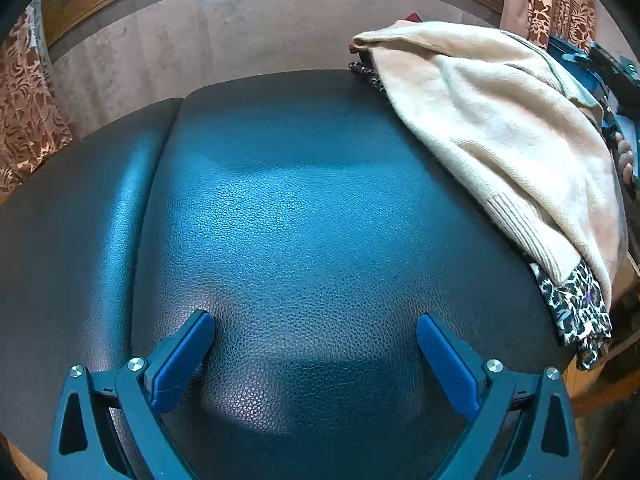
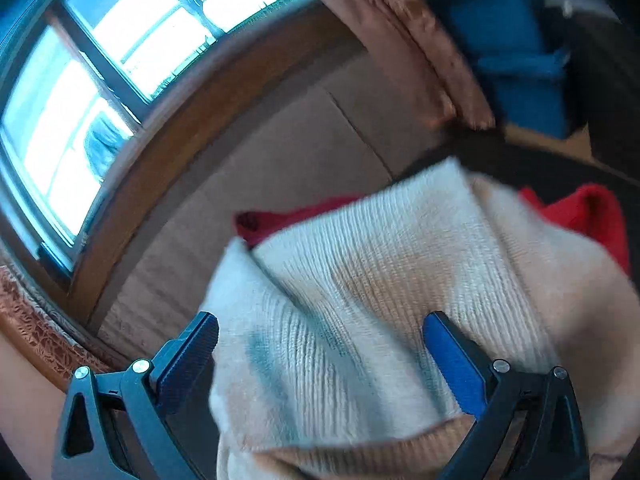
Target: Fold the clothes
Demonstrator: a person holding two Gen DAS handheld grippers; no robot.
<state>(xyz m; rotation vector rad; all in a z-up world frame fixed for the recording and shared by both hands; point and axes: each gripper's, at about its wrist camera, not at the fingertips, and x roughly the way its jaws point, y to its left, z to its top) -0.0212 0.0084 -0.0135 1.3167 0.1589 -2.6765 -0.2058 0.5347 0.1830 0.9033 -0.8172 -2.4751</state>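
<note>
A cream knitted sweater (image 1: 496, 136) lies on a pile of clothes at the right end of a black leather bench (image 1: 280, 200), over a leopard-print garment (image 1: 576, 304). My left gripper (image 1: 316, 332) hovers open over bare leather, well left of the pile, with nothing between its fingers. In the right wrist view, which is blurred, the right gripper (image 2: 320, 334) is open, and the ribbed cream sweater (image 2: 380, 280) lies between and beyond its blue pads (image 2: 452, 360). Something red (image 2: 580, 216) shows behind the sweater. The right gripper's body (image 1: 608, 72) peeks out behind the pile.
A pinkish wall (image 1: 240, 32) and a wood-framed window (image 2: 100, 80) stand behind the bench. Patterned curtains (image 1: 24, 100) hang at both sides. A blue object (image 2: 516, 48) sits at the upper right. The bench's left section (image 1: 80, 208) is bare leather.
</note>
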